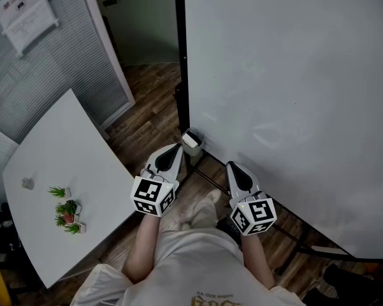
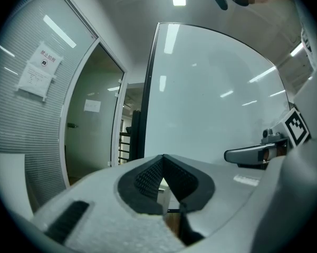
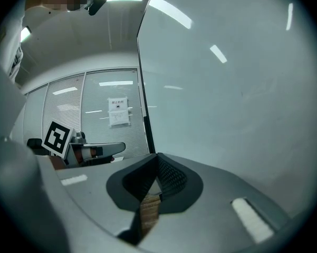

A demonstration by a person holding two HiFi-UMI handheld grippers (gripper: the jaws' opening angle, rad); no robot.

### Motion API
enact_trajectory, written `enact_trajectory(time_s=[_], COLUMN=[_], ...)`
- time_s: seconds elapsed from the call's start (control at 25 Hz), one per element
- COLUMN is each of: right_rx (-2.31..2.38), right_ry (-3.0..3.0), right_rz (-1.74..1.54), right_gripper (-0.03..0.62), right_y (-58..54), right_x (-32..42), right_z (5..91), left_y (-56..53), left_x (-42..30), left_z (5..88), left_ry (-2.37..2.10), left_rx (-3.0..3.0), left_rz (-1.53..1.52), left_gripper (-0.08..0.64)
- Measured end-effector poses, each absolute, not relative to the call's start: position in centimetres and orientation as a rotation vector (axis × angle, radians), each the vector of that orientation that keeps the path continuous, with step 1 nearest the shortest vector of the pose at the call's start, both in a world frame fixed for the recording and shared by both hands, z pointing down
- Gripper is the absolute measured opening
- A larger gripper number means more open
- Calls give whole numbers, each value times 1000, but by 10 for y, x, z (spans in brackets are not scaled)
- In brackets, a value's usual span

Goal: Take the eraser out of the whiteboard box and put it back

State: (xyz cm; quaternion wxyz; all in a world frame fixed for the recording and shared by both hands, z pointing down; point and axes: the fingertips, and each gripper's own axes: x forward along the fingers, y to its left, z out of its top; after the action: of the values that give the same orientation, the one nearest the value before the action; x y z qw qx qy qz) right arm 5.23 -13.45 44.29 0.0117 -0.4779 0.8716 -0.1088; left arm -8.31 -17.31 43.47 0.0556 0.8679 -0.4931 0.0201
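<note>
1. Here, a person point(image 1: 197, 260) faces a whiteboard point(image 1: 293, 94), both forearms held out level toward it.
2. The left hand-held gripper point(image 1: 176, 148) is closed and empty, its tip just beside the box point(image 1: 192, 141) at the whiteboard's lower left edge.
3. The right hand-held gripper point(image 1: 233, 166) is closed and empty too.
4. Whether the eraser lies in the box cannot be told.
5. A white bench point(image 1: 83, 152) with small plants point(image 1: 66, 210) stands at the left.

An office meeting room: big whiteboard point(image 1: 293, 94), white table point(image 1: 70, 164), blinded glass partition point(image 1: 57, 62) with posted notice point(image 1: 25, 8).
</note>
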Motion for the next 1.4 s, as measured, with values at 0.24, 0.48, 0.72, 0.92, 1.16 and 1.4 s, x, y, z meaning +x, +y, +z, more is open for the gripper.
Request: enact_trajectory(time_s=[0.24, 0.48, 0.72, 0.92, 1.16, 1.4], right_rx=[-1495, -1508, -1514, -1516, -1515, -1516], right_ry=[2709, 2694, 2691, 2683, 2672, 2676], right_rz=[-308, -274, -278, -272, -254, -255], right_gripper=[12, 12, 12, 12, 11, 11], right_y=[-131, -130, -130, -130, -133, -135], right_x=[53, 55, 56, 56, 57, 56], right_z=[439, 433, 435, 433, 430, 431], left_y=[-171, -170, -171, -169, -171, -172], left_x=[-85, -86, -88, -84, -83, -83], left_z=[433, 430, 432, 431, 431, 432], left_ry=[-1505, -1506, -1505, -1486, -1483, -1475], left_rx=[2634, 2636, 2633, 2648, 2651, 2652], left_rz=[55, 51, 53, 60, 59, 59], left_gripper=[0, 0, 0, 0, 0, 2])
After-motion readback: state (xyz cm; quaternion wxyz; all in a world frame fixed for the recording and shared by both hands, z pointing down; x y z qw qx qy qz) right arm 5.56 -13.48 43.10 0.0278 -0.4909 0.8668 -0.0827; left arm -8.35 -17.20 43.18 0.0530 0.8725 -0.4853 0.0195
